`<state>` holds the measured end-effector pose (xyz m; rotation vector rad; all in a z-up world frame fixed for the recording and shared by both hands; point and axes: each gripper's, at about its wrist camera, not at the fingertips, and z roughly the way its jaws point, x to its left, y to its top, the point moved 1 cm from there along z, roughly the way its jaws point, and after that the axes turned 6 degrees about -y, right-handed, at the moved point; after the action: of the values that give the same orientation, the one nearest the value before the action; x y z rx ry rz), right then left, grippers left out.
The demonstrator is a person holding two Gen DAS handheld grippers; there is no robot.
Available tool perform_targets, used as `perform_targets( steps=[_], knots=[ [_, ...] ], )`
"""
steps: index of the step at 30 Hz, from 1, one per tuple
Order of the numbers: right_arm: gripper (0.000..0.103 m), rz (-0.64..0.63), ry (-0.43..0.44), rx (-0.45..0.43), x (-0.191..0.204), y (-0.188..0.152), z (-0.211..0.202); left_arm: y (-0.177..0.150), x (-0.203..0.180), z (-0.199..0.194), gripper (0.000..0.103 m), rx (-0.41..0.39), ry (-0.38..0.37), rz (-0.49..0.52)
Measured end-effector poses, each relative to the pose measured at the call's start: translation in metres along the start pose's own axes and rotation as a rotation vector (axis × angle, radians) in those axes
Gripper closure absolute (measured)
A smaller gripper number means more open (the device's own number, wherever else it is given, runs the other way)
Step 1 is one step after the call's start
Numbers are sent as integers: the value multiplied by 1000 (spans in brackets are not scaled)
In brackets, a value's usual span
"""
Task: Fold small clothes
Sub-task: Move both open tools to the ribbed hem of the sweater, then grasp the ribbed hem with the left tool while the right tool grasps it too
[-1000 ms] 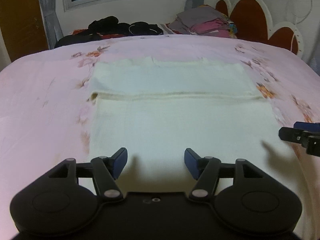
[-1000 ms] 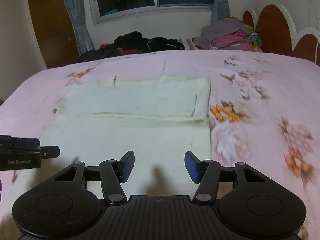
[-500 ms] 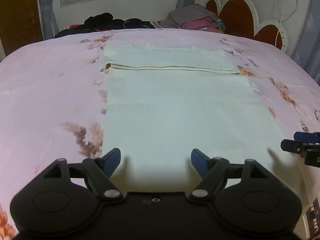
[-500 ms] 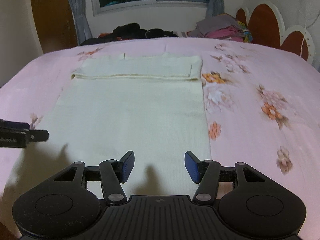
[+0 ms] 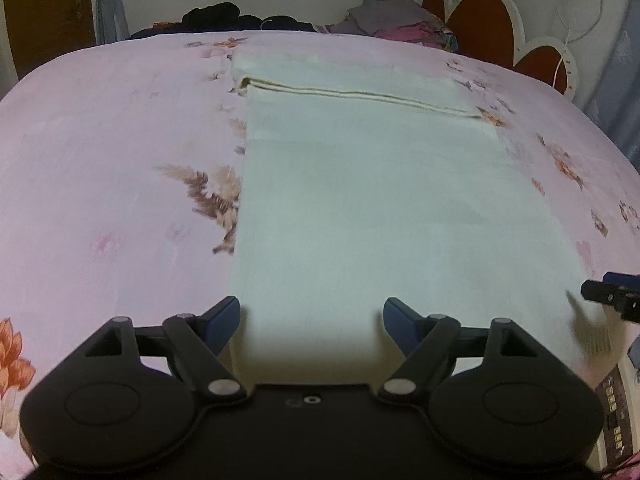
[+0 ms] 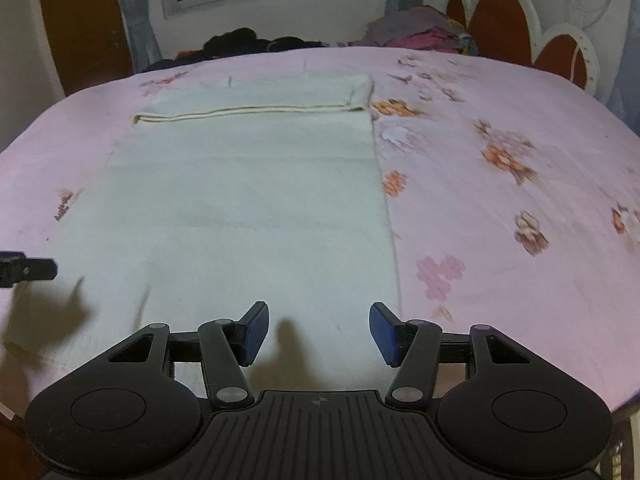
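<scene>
Covering the bed: a pink floral bedsheet (image 5: 100, 152) fills both views, window and curtains behind, heart-shaped headboard (image 5: 484, 24) far right.
Garment: cream garment (image 5: 360, 200) lies flat mid-bed, far end folded back into a double hem.
Piles: dark clothes (image 6: 248, 42) and a folded stack (image 6: 420, 32) along the far edge.
Left view only: garment's left edge, plus a panel with buttons at bottom right.
Right view only: garment's right edge against orange flowers.
Left claw (image 5: 311, 320): released, blue pads wide, nothing gripped, over the near-left corner.
Right claw (image 6: 318, 330): released too, narrower gap, empty, over the near-right hem.
</scene>
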<state>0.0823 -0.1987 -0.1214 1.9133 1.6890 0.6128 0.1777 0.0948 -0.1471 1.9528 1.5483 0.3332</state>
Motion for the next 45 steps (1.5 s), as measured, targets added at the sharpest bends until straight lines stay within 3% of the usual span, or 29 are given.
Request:
perform_targets(
  steps=[10, 15, 18, 27, 30, 38, 42, 45],
  knots=[
    [47, 50, -40, 50, -17, -21, 1, -25, 12, 0, 24, 64, 18, -56],
    [45, 79, -66, 70, -28, -28, 6, -30, 13, 2, 24, 59, 30, -63],
    [33, 96, -68, 76, -31, -30, 7, -31, 13, 3, 24, 53, 21, -74],
    [33, 148, -19, 88, -31, -34, 7, -37, 16, -4, 35, 53, -8, -64],
    [33, 155, -12, 90, -31, -34, 7, -41, 19, -10, 45, 45, -24, -82],
    [54, 154, 18, 98, -26, -35, 5, -39, 18, -8, 73, 54, -113, -131],
    [84, 165, 55, 110, -27, -34, 4, -34, 24, -4, 92, 63, -163, -162],
    [93, 168, 76, 116, -26, -31, 3, -29, 24, -5, 94, 54, -189, -160]
  ],
)
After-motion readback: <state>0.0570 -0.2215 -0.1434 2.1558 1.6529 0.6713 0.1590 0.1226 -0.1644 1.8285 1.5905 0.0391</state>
